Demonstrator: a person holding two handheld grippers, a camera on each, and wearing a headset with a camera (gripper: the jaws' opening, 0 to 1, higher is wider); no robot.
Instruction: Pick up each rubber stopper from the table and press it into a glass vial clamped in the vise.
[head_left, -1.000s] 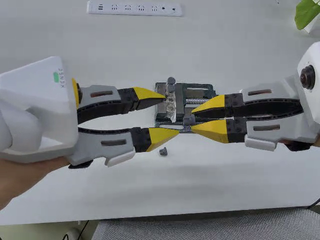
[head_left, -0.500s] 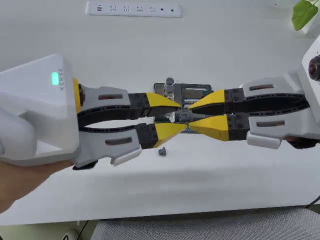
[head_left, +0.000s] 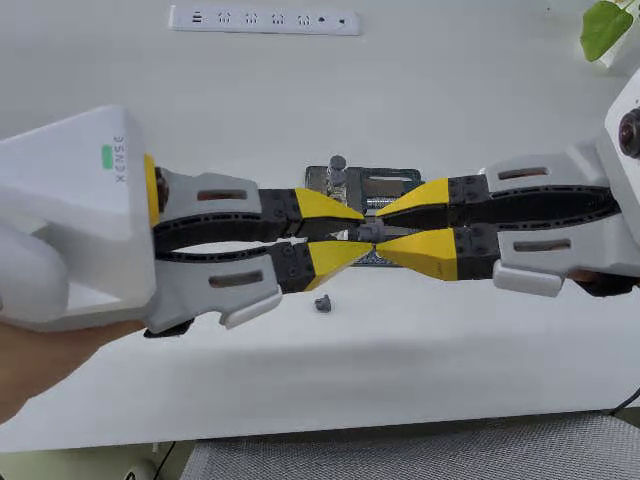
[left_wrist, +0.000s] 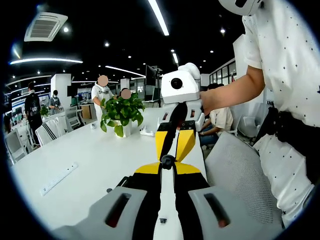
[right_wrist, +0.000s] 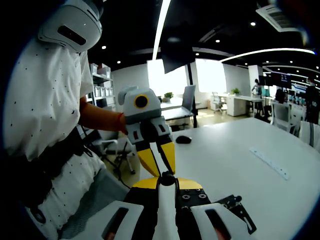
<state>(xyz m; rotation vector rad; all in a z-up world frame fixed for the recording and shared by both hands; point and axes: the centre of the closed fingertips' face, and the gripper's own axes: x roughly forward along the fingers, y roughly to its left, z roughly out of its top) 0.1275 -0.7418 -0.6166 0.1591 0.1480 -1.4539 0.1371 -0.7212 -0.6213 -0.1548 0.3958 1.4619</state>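
Observation:
My two grippers meet tip to tip above the table. Between the tips sits a small grey rubber stopper, and both pairs of jaws close on it. My left gripper reaches in from the left and my right gripper from the right. In the left gripper view the stopper sits at my own yellow tips, with the other gripper's tips pressed on it from above. The right gripper view shows the same stopper. Behind the tips stands the dark vise, holding a stoppered glass vial. A second stopper lies on the table.
A white power strip lies at the table's far edge. A green plant is at the far right corner. The table's front edge runs along the bottom, with grey floor below. The vise lies low right of my right jaws.
My left gripper moved right and closed its jaws onto the stopper that my right gripper holds. The right gripper shifted slightly left and its jaws narrowed.

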